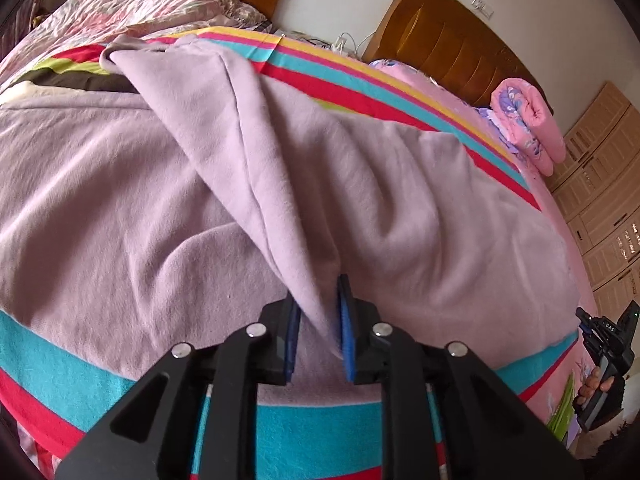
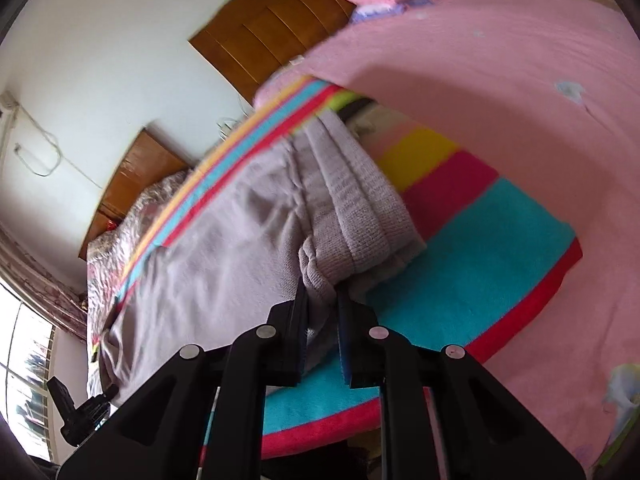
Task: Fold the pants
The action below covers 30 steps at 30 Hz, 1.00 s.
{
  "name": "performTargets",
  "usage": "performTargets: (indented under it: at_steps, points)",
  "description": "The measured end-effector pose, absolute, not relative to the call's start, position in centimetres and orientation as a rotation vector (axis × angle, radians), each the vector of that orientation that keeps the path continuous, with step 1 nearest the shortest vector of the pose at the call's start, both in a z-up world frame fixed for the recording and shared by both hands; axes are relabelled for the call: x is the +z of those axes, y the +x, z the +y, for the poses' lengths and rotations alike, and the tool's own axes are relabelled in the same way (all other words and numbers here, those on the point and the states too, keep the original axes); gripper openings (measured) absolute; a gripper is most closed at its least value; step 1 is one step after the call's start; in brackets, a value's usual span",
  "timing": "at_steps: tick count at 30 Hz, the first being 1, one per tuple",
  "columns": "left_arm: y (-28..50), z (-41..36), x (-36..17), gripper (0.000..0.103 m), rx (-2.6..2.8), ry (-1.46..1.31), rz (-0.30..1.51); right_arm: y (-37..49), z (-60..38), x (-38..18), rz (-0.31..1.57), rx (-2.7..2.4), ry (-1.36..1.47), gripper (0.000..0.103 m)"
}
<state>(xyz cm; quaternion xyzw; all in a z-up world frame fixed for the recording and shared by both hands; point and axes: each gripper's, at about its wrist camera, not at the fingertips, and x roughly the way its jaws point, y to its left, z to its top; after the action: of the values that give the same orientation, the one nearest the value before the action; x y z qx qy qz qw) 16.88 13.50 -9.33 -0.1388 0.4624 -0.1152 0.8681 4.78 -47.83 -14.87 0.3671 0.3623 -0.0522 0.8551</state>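
Judging by the lilac pants [image 1: 360,184] mostly flat on the striped blanket [image 1: 312,420], folding is barely begun: left gripper [image 1: 318,336] pinches a raised ridge toward 12 o'clock, right gripper [image 2: 323,336] clamps the ribbed waistband [image 2: 360,208]

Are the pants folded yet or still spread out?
Mid-fold. The pants lie mostly spread on the striped blanket; the left gripper lifts one pinched flap, the right gripper clamps the ribbed waistband.

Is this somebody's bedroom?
Most likely a bedroom. The lilac pants lie on a bed with a striped blanket and pink sheet, a wooden headboard stands against the wall, and wardrobe doors are off to one side.
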Motion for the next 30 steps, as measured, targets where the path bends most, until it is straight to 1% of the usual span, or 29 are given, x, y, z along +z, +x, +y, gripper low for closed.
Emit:
performTargets:
  at_steps: [1, 2, 3, 4, 5, 7, 8, 9, 10, 11, 12, 14, 17, 20, 22, 24, 26, 28, 30]
  points:
    - [16.9, 13.5, -9.3, 0.02, -0.243, -0.286, 0.967, 4.7, -47.8, -14.9, 0.764, -0.124, 0.749, 0.012]
    - [16.9, 13.4, -9.3, 0.022, -0.249, -0.284, 0.97, 4.7, -47.8, -14.8, 0.795, -0.157, 0.727, 0.033]
    - [16.9, 13.4, -9.2, 0.026, -0.259, -0.281, 0.974, 4.6, -47.9, -14.7, 0.812, -0.192, 0.722, 0.046]
    - [16.7, 13.4, -9.0, 0.037, -0.269, -0.279, 0.972, 4.2, -48.1, -14.3, 0.814, -0.219, 0.73, 0.056]
    - [16.5, 13.3, -8.8, 0.045, -0.269, -0.272, 0.966, 3.8, -48.0, -13.7, 0.805, -0.225, 0.733, 0.056]
    - [16.1, 13.5, -8.3, 0.049, -0.265, -0.254, 0.948, 3.6, -46.5, -11.4, 0.766, -0.227, 0.642, 0.056]
    - [16.0, 13.7, -8.1, 0.059, -0.269, -0.26, 0.942, 3.8, -45.5, -10.3, 0.747, -0.21, 0.587, 0.056]
    - [16.0, 14.4, -7.5, 0.066, -0.261, -0.281, 0.925, 4.2, -44.1, -9.2, 0.73, -0.18, 0.539, 0.056]
    - [16.1, 15.0, -7.0, 0.077, -0.243, -0.293, 0.909, 4.9, -42.6, -8.3, 0.716, -0.138, 0.504, 0.056]
    - [16.2, 15.7, -6.4, 0.082, -0.213, -0.307, 0.889, 6.1, -40.4, -7.4, 0.711, -0.063, 0.477, 0.056]
    - [16.3, 16.5, -5.7, 0.084, -0.185, -0.323, 0.868, 7.4, -38.5, -6.9, 0.718, 0.006, 0.455, 0.056]
    - [17.2, 18.8, -3.9, 0.094, -0.142, -0.386, 0.818, 10.6, -33.7, -6.3, 0.746, 0.148, 0.381, 0.056]
    - [20.5, 20.2, -2.1, 0.094, -0.102, -0.412, 0.83, 15.5, -26.6, -6.4, 0.804, 0.309, 0.26, 0.056]
    - [26.2, 20.4, -0.9, 0.094, -0.043, -0.35, 0.86, 19.0, -19.8, -6.8, 0.825, 0.43, 0.176, 0.056]
    - [30.7, 20.5, -1.6, 0.093, 0.005, -0.335, 0.945, 20.3, -16.8, -6.9, 0.833, 0.492, 0.179, 0.056]
    - [34.7, 20.1, -2.7, 0.09, 0.037, -0.318, 1.031, 20.8, -14.0, -7.4, 0.852, 0.542, 0.169, 0.056]
    - [38.0, 18.9, -4.0, 0.082, 0.085, -0.223, 1.094, 20.4, -12.1, -8.1, 0.879, 0.577, 0.134, 0.056]
    - [40.2, 17.6, -4.9, 0.079, 0.124, -0.114, 1.124, 19.9, -11.4, -8.5, 0.902, 0.59, 0.114, 0.056]
    - [41.3, 16.8, -6.2, 0.067, 0.148, -0.016, 1.168, 19.8, -11.3, -8.9, 0.923, 0.586, 0.118, 0.056]
